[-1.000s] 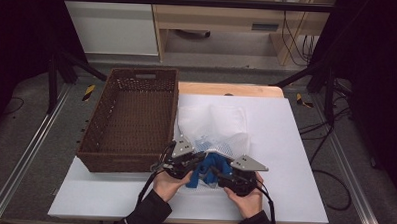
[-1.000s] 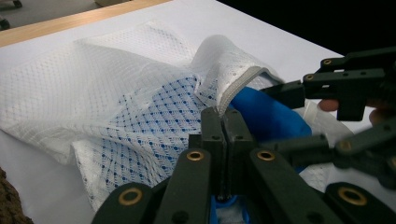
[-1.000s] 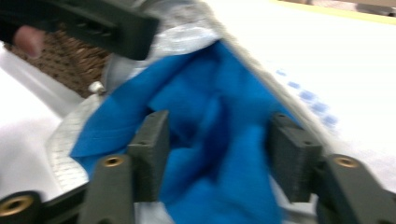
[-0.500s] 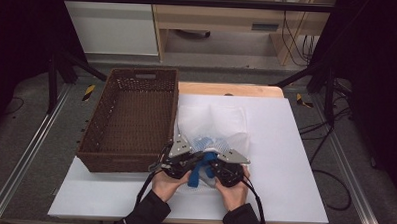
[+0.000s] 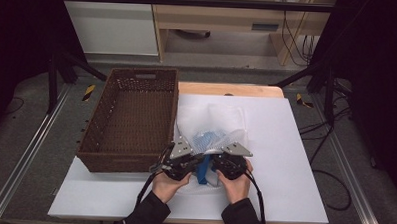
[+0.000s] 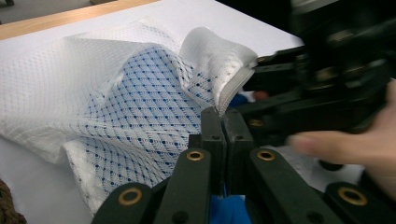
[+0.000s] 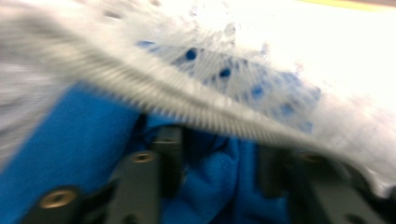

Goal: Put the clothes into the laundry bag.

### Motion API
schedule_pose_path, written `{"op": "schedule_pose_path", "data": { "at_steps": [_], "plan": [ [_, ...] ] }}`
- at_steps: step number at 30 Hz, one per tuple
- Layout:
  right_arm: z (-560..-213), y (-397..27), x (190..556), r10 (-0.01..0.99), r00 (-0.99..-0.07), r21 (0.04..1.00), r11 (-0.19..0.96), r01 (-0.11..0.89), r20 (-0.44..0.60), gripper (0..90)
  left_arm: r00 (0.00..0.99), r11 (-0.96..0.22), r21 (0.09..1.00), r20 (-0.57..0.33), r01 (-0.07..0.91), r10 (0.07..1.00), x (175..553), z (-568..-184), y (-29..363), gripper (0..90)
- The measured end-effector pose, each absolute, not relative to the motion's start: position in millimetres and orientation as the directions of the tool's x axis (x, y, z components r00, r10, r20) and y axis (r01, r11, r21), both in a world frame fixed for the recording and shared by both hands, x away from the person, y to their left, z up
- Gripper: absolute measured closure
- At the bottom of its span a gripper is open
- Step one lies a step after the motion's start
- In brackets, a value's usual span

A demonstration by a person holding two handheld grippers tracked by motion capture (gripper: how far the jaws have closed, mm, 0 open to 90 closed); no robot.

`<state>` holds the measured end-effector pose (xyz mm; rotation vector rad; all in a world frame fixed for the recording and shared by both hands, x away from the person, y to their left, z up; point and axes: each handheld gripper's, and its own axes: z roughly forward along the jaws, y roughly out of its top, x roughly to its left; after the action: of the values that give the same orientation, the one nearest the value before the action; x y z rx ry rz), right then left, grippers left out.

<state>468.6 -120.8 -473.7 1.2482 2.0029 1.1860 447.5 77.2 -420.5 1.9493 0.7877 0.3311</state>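
Note:
A white mesh bag (image 5: 211, 123) lies on the white table top with a blue cloth (image 5: 203, 170) at its near opening. My left gripper (image 5: 195, 161) is shut on the bag's rim; in the left gripper view its jaws (image 6: 223, 122) meet on the mesh edge (image 6: 233, 88). My right gripper (image 5: 213, 163) faces it from the right, close by. In the blurred right gripper view the jaws (image 7: 219, 140) stand apart under the rim (image 7: 163, 93), have just been opening, and have blue cloth (image 7: 219, 182) between them.
A brown wicker basket (image 5: 174, 108) stands to the left of the bag, its near wall beside my left hand. Bare white table top (image 5: 290, 160) stretches to the right. A person's hand (image 6: 359, 144) holding the right gripper shows in the left gripper view.
The right gripper has moved left toward the left gripper and the bag's opening. The left gripper has kept its place and its grip on the rim.

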Motion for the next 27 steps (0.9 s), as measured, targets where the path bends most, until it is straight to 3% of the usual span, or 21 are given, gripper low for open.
{"op": "schedule_pose_path", "data": {
  "at_steps": [4,9,19,20,25,27],
  "plan": [
    [-461.8,-133.4,446.6,0.84,-0.54,0.878,0.216,0.427,0.056,43.0,0.75,-0.316,0.866,-0.098,0.389,0.654,449.0,-421.0,78.3,88.7],
    [-453.9,-143.3,423.3,0.809,-0.586,0.9,0.218,0.378,0.05,39.2,0.745,-0.318,0.864,-0.094,0.391,0.661,450.5,-421.5,78.4,88.7],
    [-467.5,-95.6,437.6,0.812,-0.582,0.88,0.241,0.409,0.048,24.2,0.741,-0.305,0.871,-0.094,0.384,0.665,449.4,-417.8,80.9,88.7],
    [-470.8,-91.1,440.6,0.823,-0.567,0.876,0.245,0.415,0.039,26.9,0.742,-0.307,0.871,-0.092,0.383,0.664,449.3,-417.8,81.3,88.7],
    [-480.2,-91.3,453.9,0.875,-0.484,0.852,0.266,0.451,-0.017,65.9,0.74,-0.295,0.875,-0.1,0.383,0.665,449.0,-417.2,84.4,88.7],
    [-478.3,-94.6,457.0,0.883,-0.469,0.852,0.231,0.469,0.019,72.9,0.742,-0.295,0.877,-0.098,0.38,0.663,448.4,-416.4,84.4,88.7]
  ]
}}
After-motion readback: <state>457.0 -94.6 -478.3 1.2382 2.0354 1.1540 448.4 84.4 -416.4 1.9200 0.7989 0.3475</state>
